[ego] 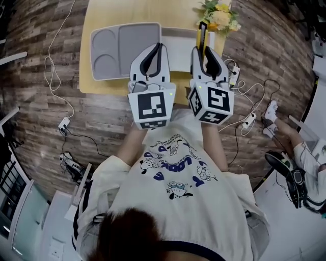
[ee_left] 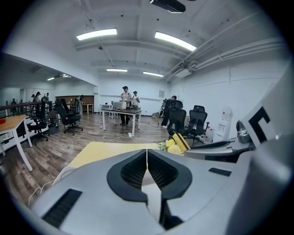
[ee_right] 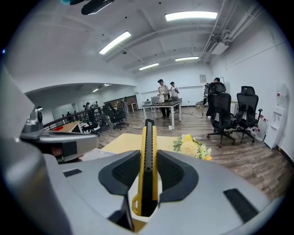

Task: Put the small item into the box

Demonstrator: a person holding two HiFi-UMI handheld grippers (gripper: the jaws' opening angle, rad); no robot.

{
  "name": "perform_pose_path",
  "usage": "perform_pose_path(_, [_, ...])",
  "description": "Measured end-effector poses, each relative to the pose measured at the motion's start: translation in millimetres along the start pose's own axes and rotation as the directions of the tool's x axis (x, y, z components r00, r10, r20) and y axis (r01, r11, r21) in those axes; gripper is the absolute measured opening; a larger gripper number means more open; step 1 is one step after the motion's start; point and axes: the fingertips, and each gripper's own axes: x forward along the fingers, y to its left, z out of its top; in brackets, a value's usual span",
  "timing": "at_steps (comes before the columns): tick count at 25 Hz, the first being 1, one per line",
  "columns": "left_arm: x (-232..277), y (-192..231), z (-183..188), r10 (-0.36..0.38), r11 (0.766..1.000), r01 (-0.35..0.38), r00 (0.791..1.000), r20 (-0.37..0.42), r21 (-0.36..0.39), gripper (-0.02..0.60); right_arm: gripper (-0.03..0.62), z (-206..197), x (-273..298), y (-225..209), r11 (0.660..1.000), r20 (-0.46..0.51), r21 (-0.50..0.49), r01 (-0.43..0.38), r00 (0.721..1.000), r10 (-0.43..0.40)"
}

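Pose: both grippers are held side by side in front of the person's chest, fingers pointing away from the body, over the counter's (ego: 102, 15) near edge. The marker cubes face up toward the head camera.

Left gripper (ego: 160, 48): it sits at the grey tray's (ego: 137, 43) near right corner. In the left gripper view the fingers (ee_left: 133, 172) are pressed together at the tips, with nothing between them.

Right gripper (ego: 202, 50): it is further right of the tray, close beside the left gripper but apart from it. Its fingers (ee_right: 172, 174) clamp a yellow utility knife (ee_right: 148, 151) edge-on. The knife's front end juts past the fingertips and its rear loop shows behind the pads.

Task item: the knife (ego: 202, 34) is in the right gripper, off the counter, to the right of the tray and above a white flat rectangle (ego: 178, 48) that lies against the tray's right side. What that rectangle is cannot be told.

Edges and room: the tray lies flat near the counter's near edge, its compartments showing bare grey. Bare wood runs beyond the tray. A flower bunch (ego: 220, 14) sits beyond and right of the tray, just past the knife tip. Cables (ego: 56, 66) trail on the floor left of the tray, off the counter.
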Motion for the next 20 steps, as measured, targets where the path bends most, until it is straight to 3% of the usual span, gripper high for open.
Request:
perform_pose_path(13, [16.4,-1.9,-31.1,0.082,0.994,-0.087,0.993,-0.081,-0.064,0.018,0.129,-34.7,31.4,1.9,0.97,-0.167,-0.18,-0.163,0.977,0.133])
perform_pose_path(20, [20.5,-2.0,-48.0,0.12,0.987,-0.131,0.986,-0.118,-0.097,0.018,0.129,-68.2,47.3,6.8,0.93,-0.343,-0.244,-0.273,0.922,0.181])
